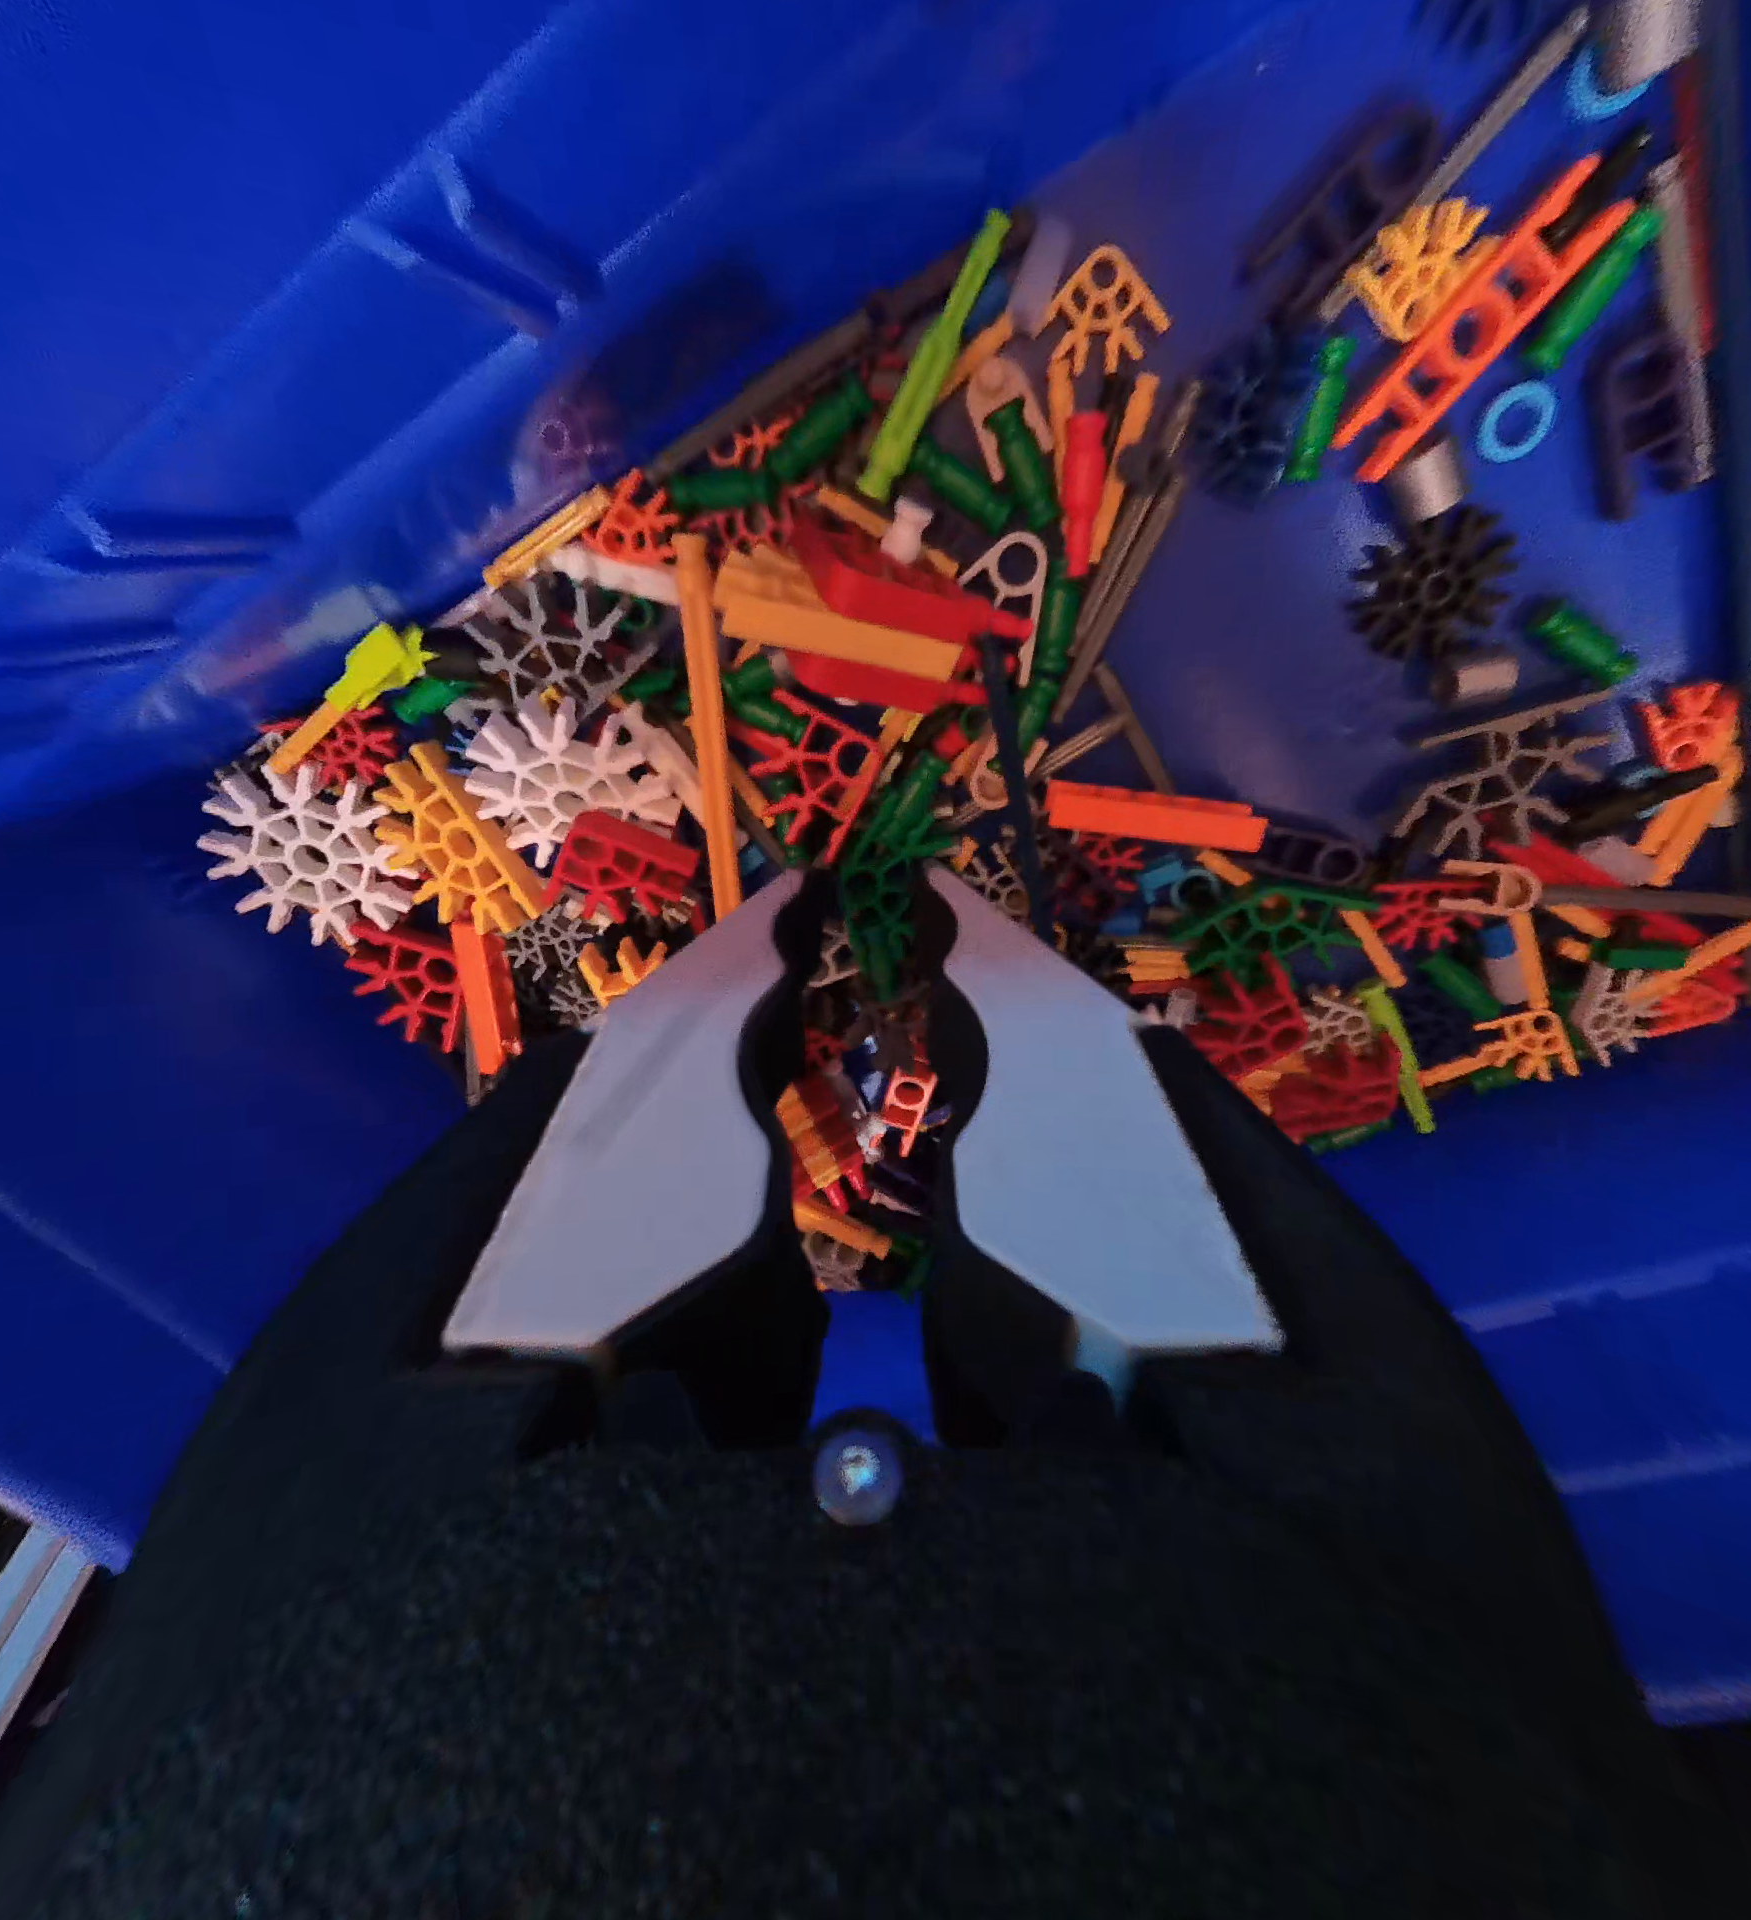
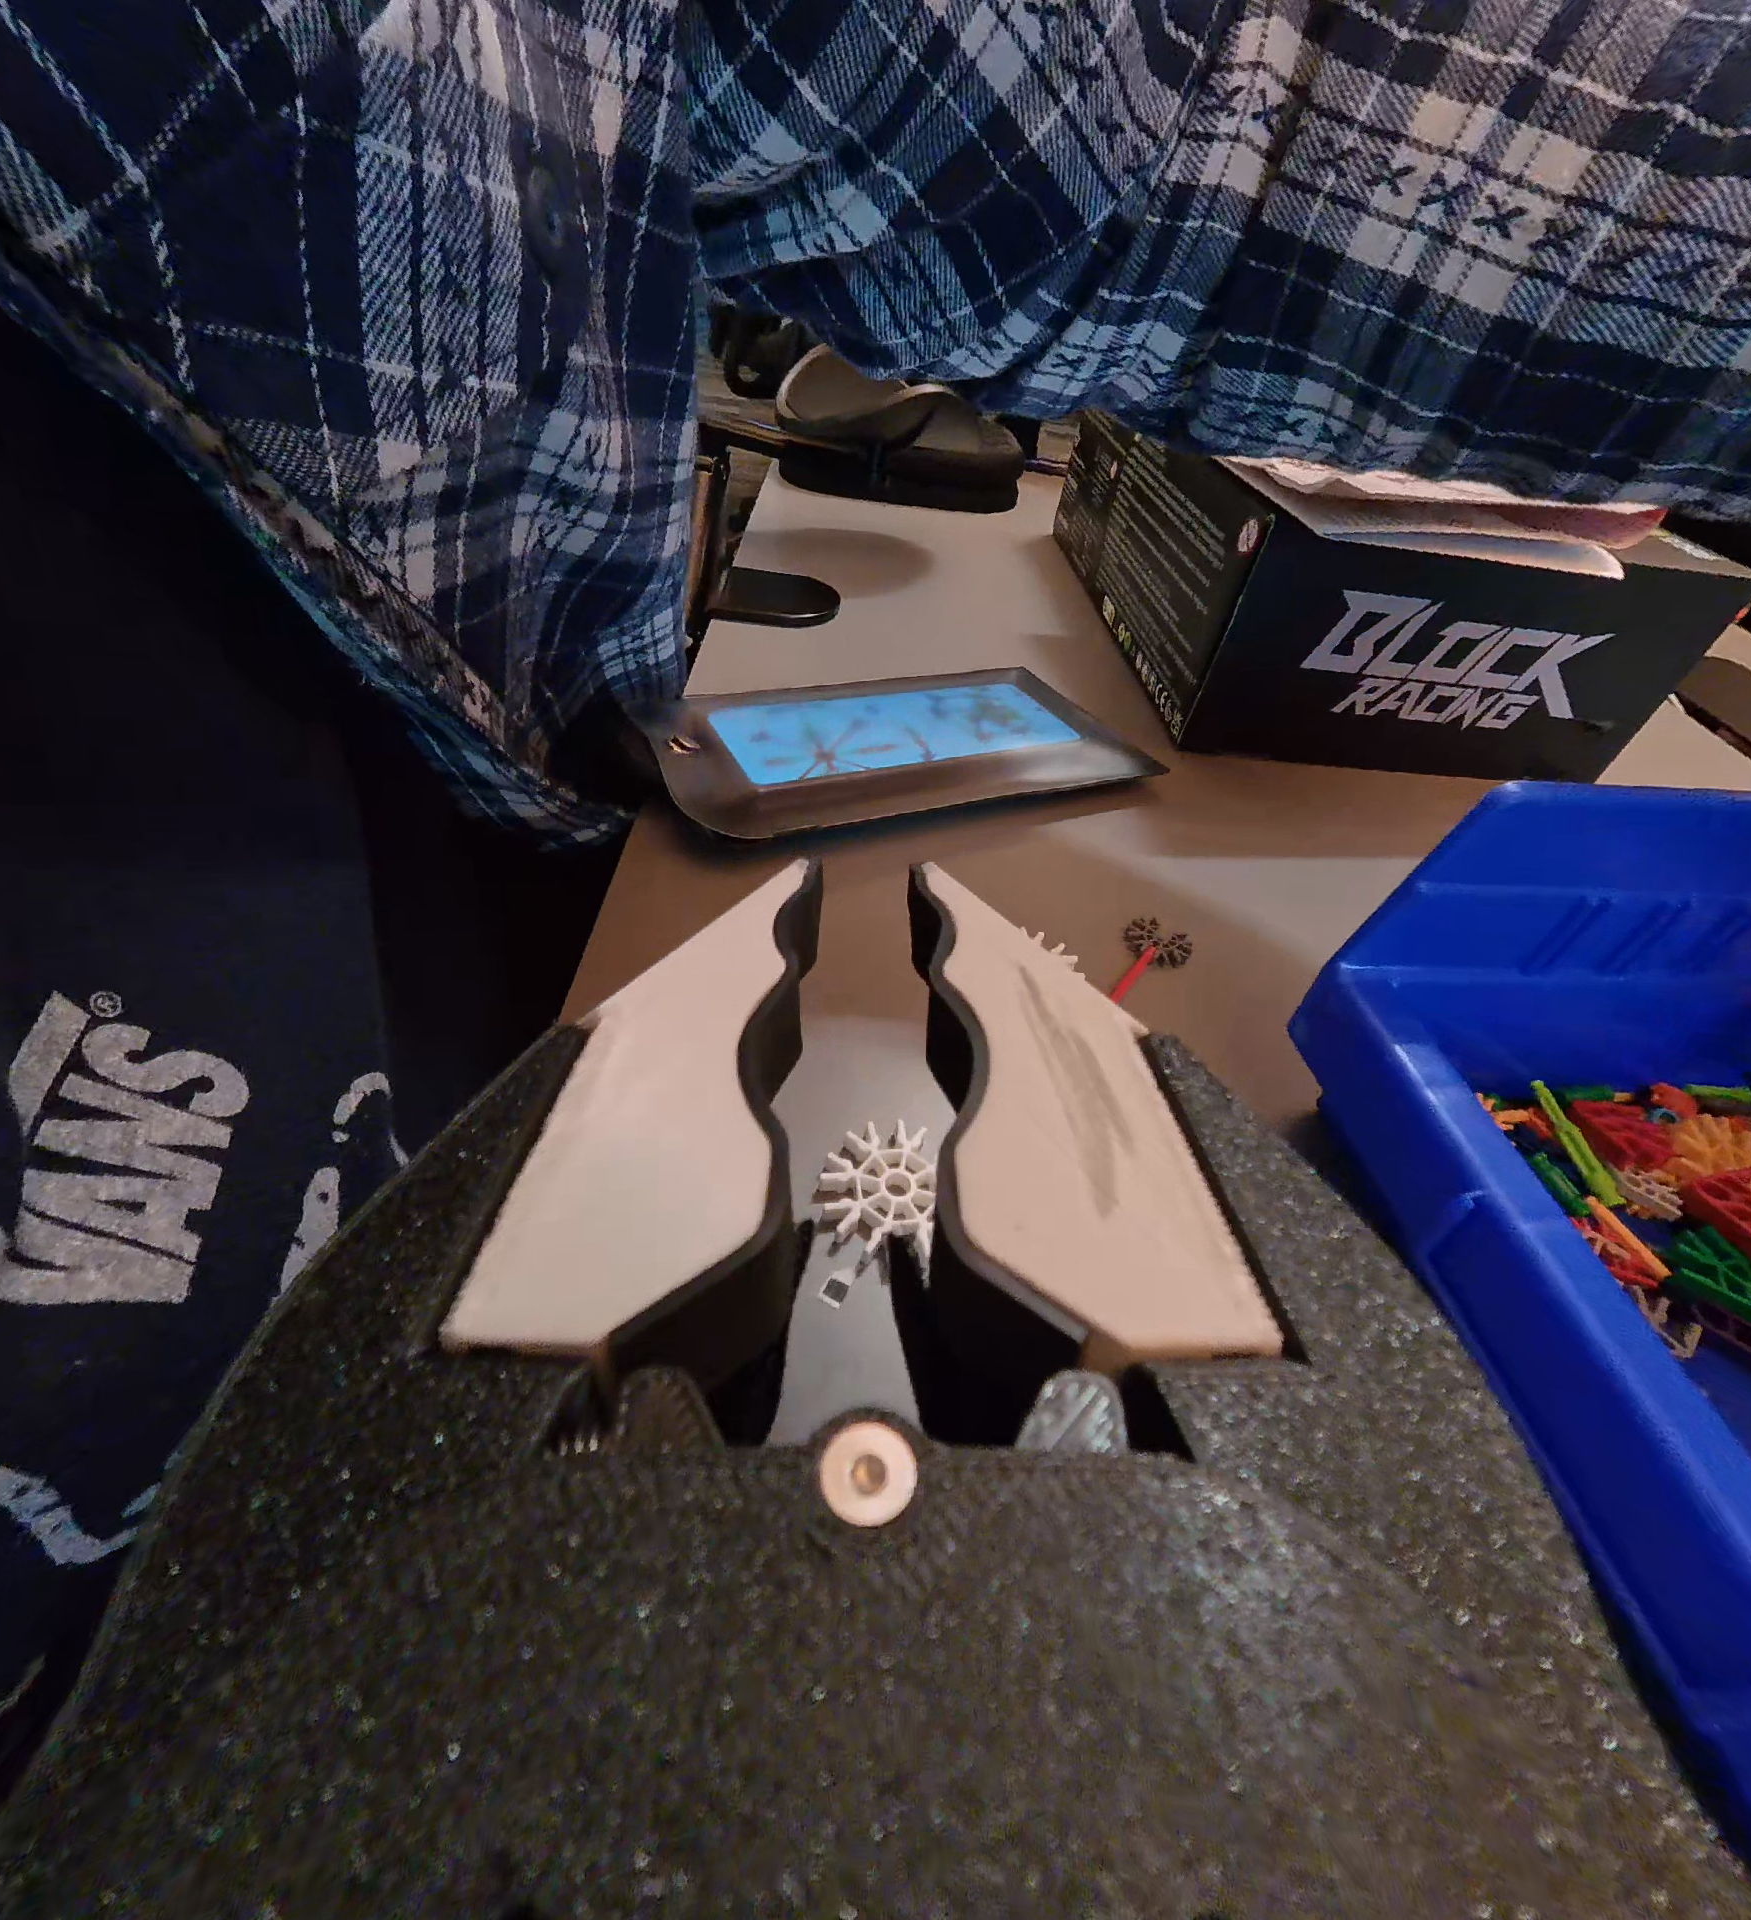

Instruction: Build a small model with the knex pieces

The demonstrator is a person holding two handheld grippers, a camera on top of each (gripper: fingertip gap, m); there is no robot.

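Note:
My left gripper (image 1: 868,883) reaches down into a blue plastic bin (image 1: 227,312) onto a heap of coloured construction-toy rods and connectors (image 1: 850,644). Its jaws stand narrowly apart, closed on a green connector (image 1: 876,883) at the tips. My right gripper (image 2: 864,883) hovers low over a grey table (image 2: 1006,852), its jaws slightly apart with nothing between the tips. A white snowflake connector (image 2: 881,1184) lies on the table below the gap between its fingers. A second white connector (image 2: 1053,948) peeks out behind the right finger.
The blue bin (image 2: 1390,1039) stands to the right of my right gripper. Two dark connectors on a red rod (image 2: 1157,940) lie on the table. A phone with a lit screen (image 2: 892,743) and a black box (image 2: 1370,623) lie farther back. A person in a plaid shirt (image 2: 435,312) stands close on the left. Spacing between my two grippers at the tips: around 30 centimeters.

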